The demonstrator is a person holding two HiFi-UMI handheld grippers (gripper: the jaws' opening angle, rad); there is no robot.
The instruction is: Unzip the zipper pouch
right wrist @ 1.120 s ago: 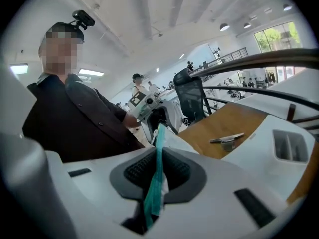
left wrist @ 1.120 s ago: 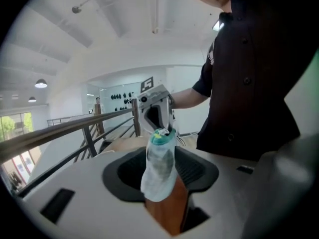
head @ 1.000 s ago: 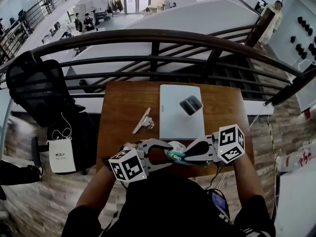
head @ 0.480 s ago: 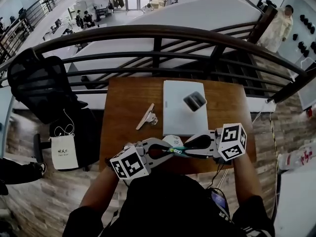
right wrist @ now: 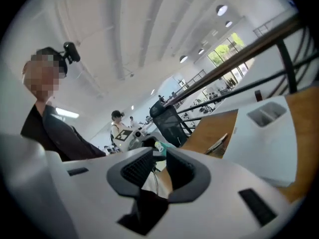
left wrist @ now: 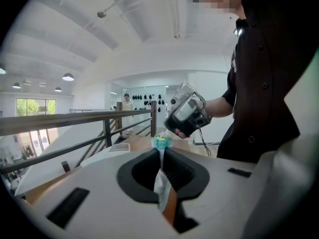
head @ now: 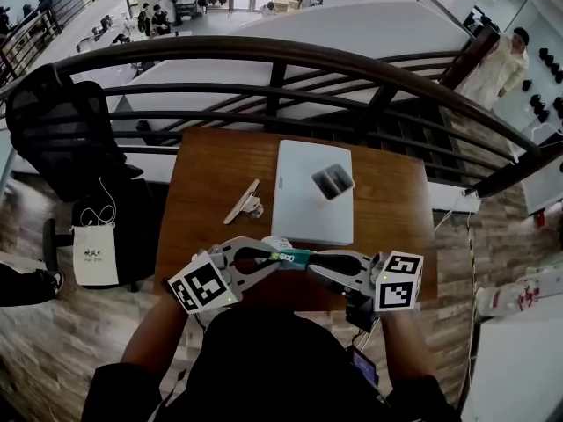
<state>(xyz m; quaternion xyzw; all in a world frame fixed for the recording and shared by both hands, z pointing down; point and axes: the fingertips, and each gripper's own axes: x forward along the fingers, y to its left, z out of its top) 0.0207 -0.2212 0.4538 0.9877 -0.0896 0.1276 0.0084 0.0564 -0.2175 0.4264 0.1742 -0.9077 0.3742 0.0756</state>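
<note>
At table's (head: 209, 178) 6 o'clock edge, left gripper (left wrist: 160, 152) is clamping pouch (left wrist: 161, 187); only its own view is showing right gripper (right wrist: 160, 152) jaws opening around it.

A white board (head: 303, 214) bearing a grey box (head: 332, 181) lies on a wooden table (head: 211, 178).

The person wears a black short-sleeved shirt (head: 281, 359) with dark buttons down the front. A small black camera (right wrist: 70, 51) is mounted on the head. The left tool (head: 280, 257) and the right tool (head: 310, 260) each have a white moulded shell, black ribbed pads (left wrist: 177, 176) and a marker cube (head: 204, 288) of black squares on white. A thin dark cable (left wrist: 205, 136) hangs from the right tool, whose jaws are opening with the zipper pouch (head: 293, 257) between them.
</note>
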